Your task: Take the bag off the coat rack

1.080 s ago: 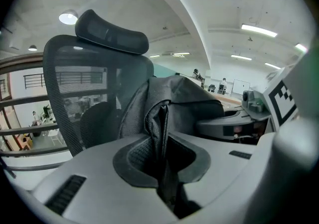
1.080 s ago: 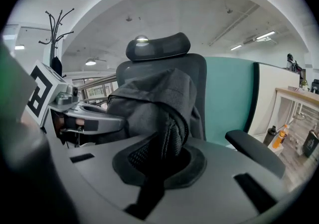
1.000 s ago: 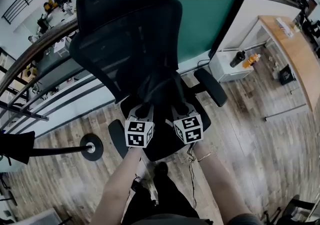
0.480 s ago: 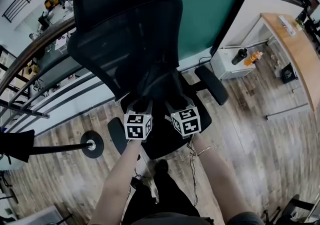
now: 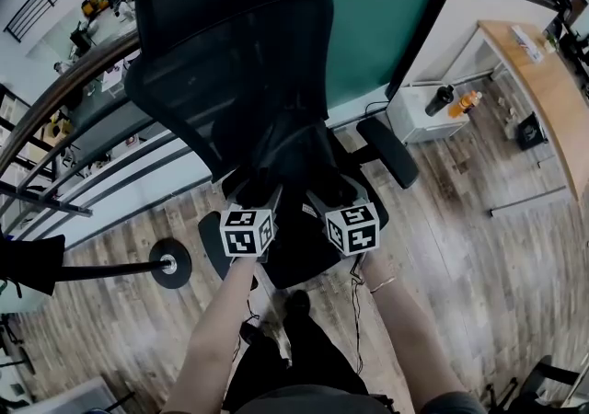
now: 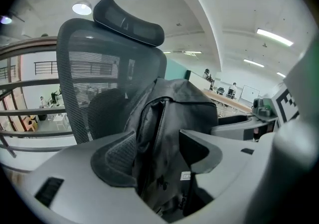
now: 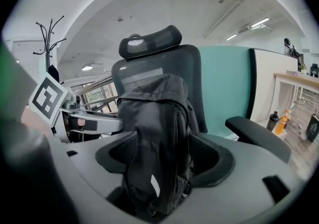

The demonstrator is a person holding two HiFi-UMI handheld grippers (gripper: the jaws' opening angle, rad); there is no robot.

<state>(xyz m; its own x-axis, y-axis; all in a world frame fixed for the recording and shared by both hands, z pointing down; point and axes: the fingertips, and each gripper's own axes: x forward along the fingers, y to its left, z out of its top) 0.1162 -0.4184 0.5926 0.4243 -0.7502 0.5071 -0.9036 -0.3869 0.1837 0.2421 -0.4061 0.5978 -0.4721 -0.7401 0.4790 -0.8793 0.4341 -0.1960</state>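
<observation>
A black bag (image 5: pixel 293 164) stands upright on the seat of a black mesh office chair (image 5: pixel 230 53), leaning on its backrest. My left gripper (image 5: pixel 262 193) and right gripper (image 5: pixel 327 189) reach in side by side at the bag's front. In the left gripper view the bag (image 6: pixel 169 118) stands between the jaws of the left gripper (image 6: pixel 157 151), which are opening, the pads off the fabric. In the right gripper view the bag (image 7: pixel 157 133) fills the gap of the right gripper (image 7: pixel 162 156), whose jaws are opening too. The coat rack (image 7: pixel 47 34) stands behind at the left, its round base (image 5: pixel 168 265) on the floor.
The chair's armrest (image 5: pixel 386 150) juts out to the right. A green partition (image 5: pixel 377 26) and a railing (image 5: pixel 64 90) run behind the chair. A wooden desk (image 5: pixel 543 99) and a low white cabinet with bottles (image 5: pixel 451 104) stand at the right. The person's legs (image 5: pixel 294 348) are below.
Both grippers' cubes have moved slightly apart and up in the head view. The bag has stayed on the chair seat.
</observation>
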